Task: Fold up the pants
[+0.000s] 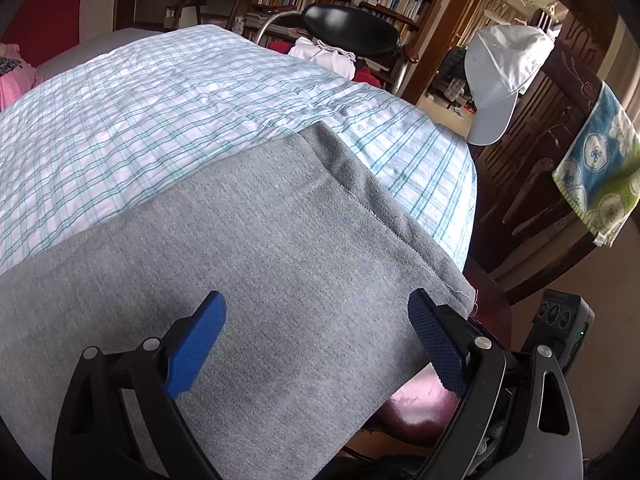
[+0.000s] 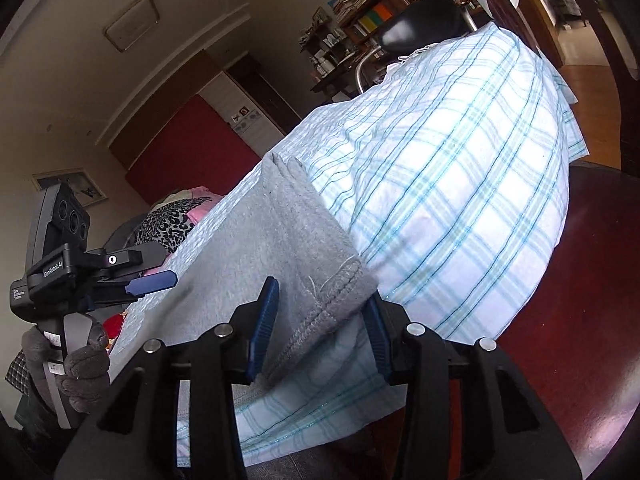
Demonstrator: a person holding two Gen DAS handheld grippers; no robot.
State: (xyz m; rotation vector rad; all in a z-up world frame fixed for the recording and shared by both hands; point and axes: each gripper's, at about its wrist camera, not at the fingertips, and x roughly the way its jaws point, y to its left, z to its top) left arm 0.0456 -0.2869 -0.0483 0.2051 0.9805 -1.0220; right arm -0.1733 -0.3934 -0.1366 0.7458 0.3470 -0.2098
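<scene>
Grey sweatpants (image 1: 260, 264) lie flat on a plaid-covered table (image 1: 160, 112), their hem running along the table's right edge. My left gripper (image 1: 316, 312) is open, its blue fingers (image 1: 200, 340) spread just above the near part of the pants. In the right wrist view my right gripper (image 2: 324, 304) is open with the stitched hem corner of the pants (image 2: 328, 300) between its fingers. The left gripper (image 2: 152, 282) also shows there, at the left over the pants, held by a gloved hand.
A wooden chair (image 1: 560, 168) with a white cap (image 1: 500, 80) and a patterned towel (image 1: 596, 168) stands to the right of the table. A black office chair (image 1: 352, 36) and bookshelves are behind. Pink and leopard-print clothes (image 2: 176, 220) lie at the far left.
</scene>
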